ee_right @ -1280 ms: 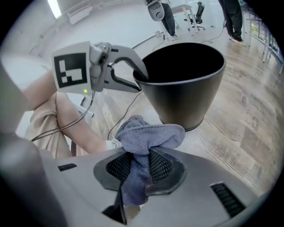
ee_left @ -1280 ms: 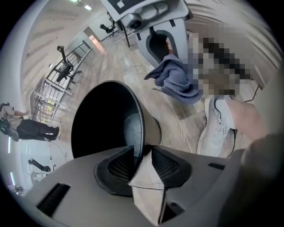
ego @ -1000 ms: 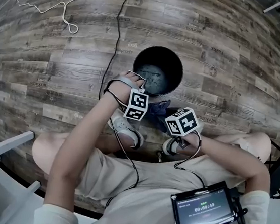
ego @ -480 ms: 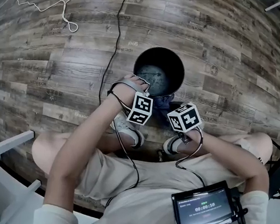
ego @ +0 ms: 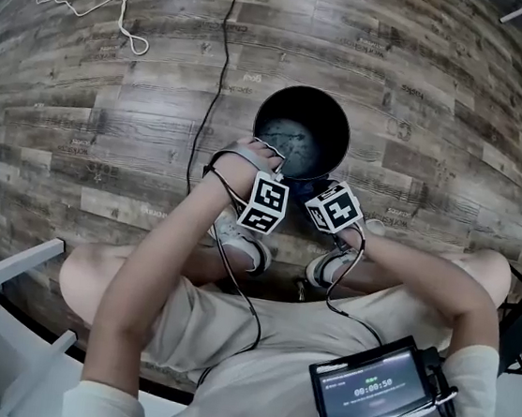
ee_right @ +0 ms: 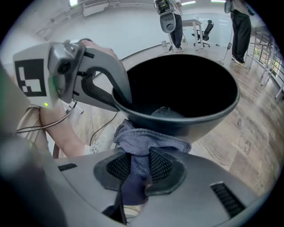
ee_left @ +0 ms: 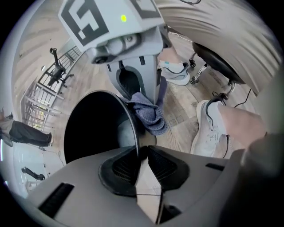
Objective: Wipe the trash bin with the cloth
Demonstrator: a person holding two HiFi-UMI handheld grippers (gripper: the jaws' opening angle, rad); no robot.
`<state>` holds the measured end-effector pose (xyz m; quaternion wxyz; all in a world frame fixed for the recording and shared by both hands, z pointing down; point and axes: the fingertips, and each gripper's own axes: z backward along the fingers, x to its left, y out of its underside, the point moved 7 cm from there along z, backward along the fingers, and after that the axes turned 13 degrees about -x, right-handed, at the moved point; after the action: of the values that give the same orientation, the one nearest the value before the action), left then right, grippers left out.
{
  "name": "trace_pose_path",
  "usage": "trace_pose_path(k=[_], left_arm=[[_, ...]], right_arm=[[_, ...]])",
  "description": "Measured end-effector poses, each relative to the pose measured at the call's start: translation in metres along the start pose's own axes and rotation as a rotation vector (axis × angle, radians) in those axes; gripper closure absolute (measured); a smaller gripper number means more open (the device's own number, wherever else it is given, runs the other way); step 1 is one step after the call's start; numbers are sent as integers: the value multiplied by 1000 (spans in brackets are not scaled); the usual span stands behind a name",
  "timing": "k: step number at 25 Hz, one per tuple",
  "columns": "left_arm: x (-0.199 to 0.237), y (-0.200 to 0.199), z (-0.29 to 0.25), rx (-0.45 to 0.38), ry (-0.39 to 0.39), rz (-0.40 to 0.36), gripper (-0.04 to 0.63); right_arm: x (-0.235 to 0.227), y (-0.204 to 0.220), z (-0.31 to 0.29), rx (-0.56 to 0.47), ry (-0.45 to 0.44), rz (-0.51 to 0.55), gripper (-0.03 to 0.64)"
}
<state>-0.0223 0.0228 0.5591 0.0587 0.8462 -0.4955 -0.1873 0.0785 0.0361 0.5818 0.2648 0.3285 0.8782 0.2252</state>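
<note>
left gripper (ee_left: 141,160): just closing, pinching trash bin (ee_left: 126,117) rim | right gripper (ee_right: 141,170): squeezing cloth (ee_right: 146,141) against bin's outside | tip: hold bin still, rub cloth slowly all around

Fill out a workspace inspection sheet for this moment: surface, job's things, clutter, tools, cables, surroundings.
Surface: wood-plank floor.
Job's things: black trash bin stands on the floor; grey-blue cloth is pressed against its outer wall just below the rim.
Clutter: nothing seen.
Grippers: left tool is shut on the trash bin's rim, its jaws having just been closing; right tool is shut on the cloth.
Cables: black cable and looped white cord lie on the floor beyond the bin, clear of it.
Surroundings: white frame at lower left; office chair far off.
</note>
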Motion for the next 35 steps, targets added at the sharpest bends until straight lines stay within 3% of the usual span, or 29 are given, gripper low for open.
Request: trace_pose_path(k=[11,15,20,27,30,35], left_arm=[[1,-3,1,-2,7,-32,515],[2,-4,3,-10,5,-34,523],[1,-7,1,-9,-1,-36,525],[3,-5,-3,-7,11,-13,526],[4,-3,-3,3,4,12,525],[3,-2,-1,-18,-21,81,515]], right_arm=[[-28,54,-73,36,93,73,528],[-35,69,-99,67,144,166,528],[-46,83,-120,93,177,86,528],[-46,85,-122,127,151,11,528],[-26,86,-111,141,52,-72,528],[-5,68,-68,156,-6,-17,528]])
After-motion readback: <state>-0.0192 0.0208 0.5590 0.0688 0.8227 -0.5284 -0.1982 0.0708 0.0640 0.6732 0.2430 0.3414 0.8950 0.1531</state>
